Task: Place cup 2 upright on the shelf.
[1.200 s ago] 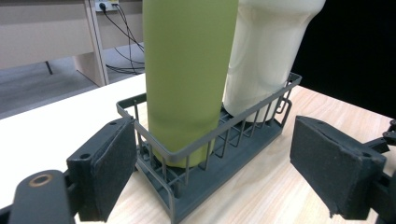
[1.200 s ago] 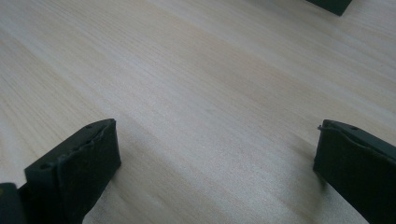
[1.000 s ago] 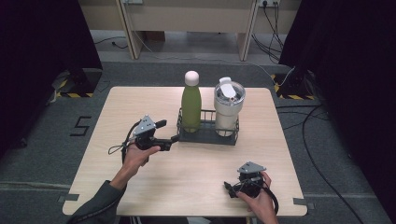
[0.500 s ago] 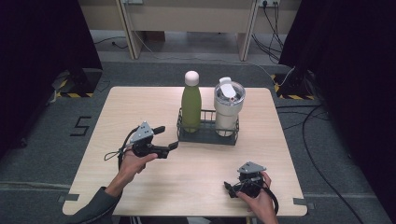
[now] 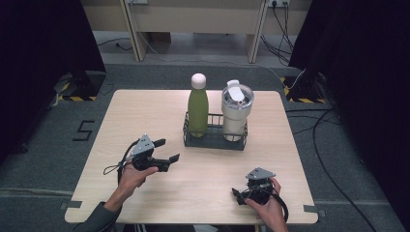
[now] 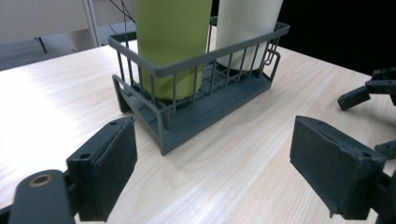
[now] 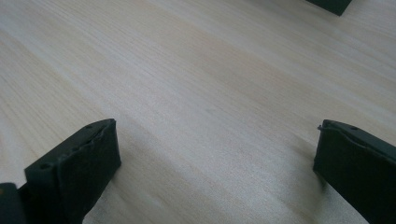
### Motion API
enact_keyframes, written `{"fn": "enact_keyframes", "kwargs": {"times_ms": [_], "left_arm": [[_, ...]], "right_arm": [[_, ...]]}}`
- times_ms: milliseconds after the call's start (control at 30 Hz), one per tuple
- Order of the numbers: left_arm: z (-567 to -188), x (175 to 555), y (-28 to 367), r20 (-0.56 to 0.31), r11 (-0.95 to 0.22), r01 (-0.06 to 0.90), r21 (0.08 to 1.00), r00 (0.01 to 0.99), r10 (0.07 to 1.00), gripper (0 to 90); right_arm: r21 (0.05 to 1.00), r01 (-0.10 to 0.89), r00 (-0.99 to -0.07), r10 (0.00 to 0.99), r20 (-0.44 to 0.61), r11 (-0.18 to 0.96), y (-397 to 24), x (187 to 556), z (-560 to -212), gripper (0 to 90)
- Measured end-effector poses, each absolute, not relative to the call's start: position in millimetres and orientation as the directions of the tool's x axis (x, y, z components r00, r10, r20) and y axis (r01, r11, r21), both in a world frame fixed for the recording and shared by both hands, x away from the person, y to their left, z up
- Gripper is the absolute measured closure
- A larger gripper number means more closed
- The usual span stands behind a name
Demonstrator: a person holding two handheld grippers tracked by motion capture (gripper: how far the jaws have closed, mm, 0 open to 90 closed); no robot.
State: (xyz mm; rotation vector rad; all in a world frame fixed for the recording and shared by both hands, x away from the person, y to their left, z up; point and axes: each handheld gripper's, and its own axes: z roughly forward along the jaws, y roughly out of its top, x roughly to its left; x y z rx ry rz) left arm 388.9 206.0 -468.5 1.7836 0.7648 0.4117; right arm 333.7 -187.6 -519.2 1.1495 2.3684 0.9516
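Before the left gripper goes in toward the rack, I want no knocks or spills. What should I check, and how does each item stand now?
1. Left gripper fingers apart with nothing between them: ok.
2. Green bottle upright in the wire rack: ok.
3. White tumbler upright beside it in the same rack: ok.
4. Tumbler lid fully sealed: cannot tell.
5. Bare table between the left gripper and the rack: ok.
6. Right gripper at the table's near edge, away from the rack, fingers apart: ok.
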Motion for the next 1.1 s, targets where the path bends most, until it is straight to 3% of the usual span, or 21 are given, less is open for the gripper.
{"fn": "enact_keyframes", "kwargs": {"times_ms": [767,1100], "left_arm": [[-498,369,226,-0.115,-0.235,0.367,0.9,0.721,0.684,14.7],[-504,356,226,-0.087,-0.281,0.367,0.887,0.729,0.679,14.8]], "right_arm": [[0.697,0.561,-0.614,0.79,-0.013,0.448,-188,334,-519,0.6],[0.697,0.561,-0.613,0.79,-0.013,0.447,-187,334,-519,0.6]]}}
